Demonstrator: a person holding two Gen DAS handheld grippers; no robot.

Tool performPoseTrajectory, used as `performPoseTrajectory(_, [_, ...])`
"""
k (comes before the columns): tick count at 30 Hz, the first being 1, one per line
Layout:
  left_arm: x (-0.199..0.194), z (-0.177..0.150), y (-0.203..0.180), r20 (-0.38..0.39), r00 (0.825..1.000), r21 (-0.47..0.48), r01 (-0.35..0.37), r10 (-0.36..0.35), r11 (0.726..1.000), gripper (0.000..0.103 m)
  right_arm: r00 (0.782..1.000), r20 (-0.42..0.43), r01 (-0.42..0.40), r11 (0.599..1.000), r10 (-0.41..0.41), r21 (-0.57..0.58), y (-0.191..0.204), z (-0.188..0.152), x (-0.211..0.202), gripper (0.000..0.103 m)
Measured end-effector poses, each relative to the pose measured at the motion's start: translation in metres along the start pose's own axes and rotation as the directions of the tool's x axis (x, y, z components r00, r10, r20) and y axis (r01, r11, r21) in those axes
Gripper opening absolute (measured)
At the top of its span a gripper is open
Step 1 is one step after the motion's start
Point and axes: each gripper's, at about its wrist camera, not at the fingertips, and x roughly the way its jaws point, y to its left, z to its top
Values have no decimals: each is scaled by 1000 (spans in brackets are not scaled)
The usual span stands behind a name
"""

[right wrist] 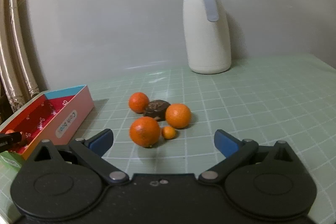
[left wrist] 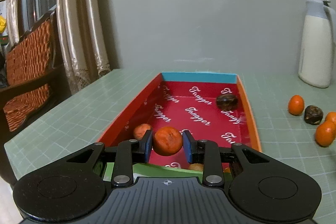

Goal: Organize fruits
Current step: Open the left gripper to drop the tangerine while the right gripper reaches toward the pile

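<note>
Just above the red box (left wrist: 250, 106), the left hand-held gripper (left wrist: 167, 145) is clenched on an orange fruit (left wrist: 167, 141). Meanwhile the right hand-held gripper (right wrist: 163, 141) gapes empty before the fruit cluster (right wrist: 159, 117) on the tabletop (right wrist: 262, 108).

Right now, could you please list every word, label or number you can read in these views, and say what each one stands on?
"Tougger", roughly, in white script repeated over the red lining of the box: the letters are not certain.
"Coh boo", roughly, on the white label on the box's pink outer side: blurred, uncertain.
Nothing readable on the white jug.
</note>
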Motion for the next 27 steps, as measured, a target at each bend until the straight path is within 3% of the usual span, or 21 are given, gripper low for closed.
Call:
performPoseTrajectory(18, [3, -1, 17, -10, 999, 2, -48, 48, 999, 33, 998, -10, -54, 998, 54, -16, 23, 0, 10, 103])
performPoseTrajectory(22, [0, -2, 20, 6, 998, -3, -69, 69, 998, 65, 998, -13, -62, 998, 61, -19, 27, -1, 12, 103])
performPoseTrajectory(27, [-7, -1, 24, 30, 997, -16, -73, 74, 997, 68, 998, -12, -63, 998, 63, -24, 28, -1, 12, 103])
